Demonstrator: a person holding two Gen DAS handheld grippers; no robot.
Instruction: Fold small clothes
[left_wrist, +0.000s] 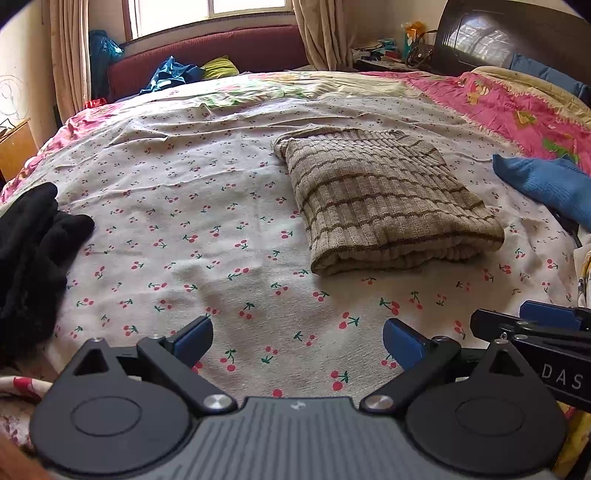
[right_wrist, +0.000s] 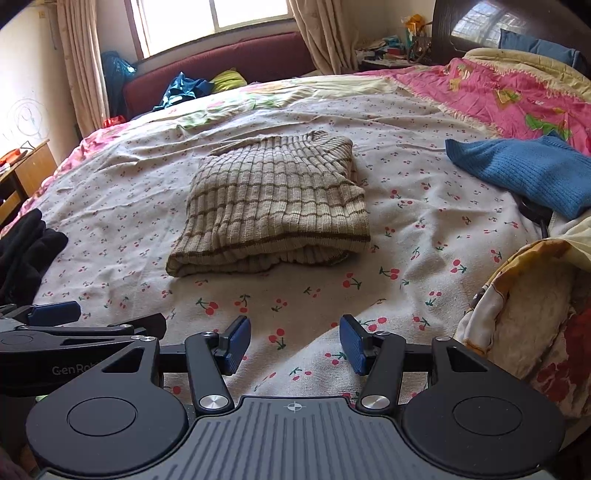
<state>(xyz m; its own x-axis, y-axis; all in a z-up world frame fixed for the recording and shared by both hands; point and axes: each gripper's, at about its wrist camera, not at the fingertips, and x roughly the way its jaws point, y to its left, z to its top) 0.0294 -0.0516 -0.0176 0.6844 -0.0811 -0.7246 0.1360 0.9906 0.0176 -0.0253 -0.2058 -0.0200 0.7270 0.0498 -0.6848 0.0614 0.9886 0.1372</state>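
Knitwear sets our terms: the folded sweater (right_wrist: 271, 206) lies mid-bed (left_wrist: 184, 206), soft, light and stretchy, so with left gripper (left_wrist: 297, 341) and right gripper (right_wrist: 294, 343) both spread empty, we judge its 2 near corners best.

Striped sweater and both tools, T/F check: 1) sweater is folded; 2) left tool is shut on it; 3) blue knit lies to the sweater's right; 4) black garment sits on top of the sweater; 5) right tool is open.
1) The striped sweater lies folded on the cherry-print sheet. True.
2) The left tool is shut on it. False: open, empty, short of the sweater.
3) The blue knit lies to its right. True.
4) The black garment sits on the sweater. False: it lies apart, far left.
5) The right tool is open. True.
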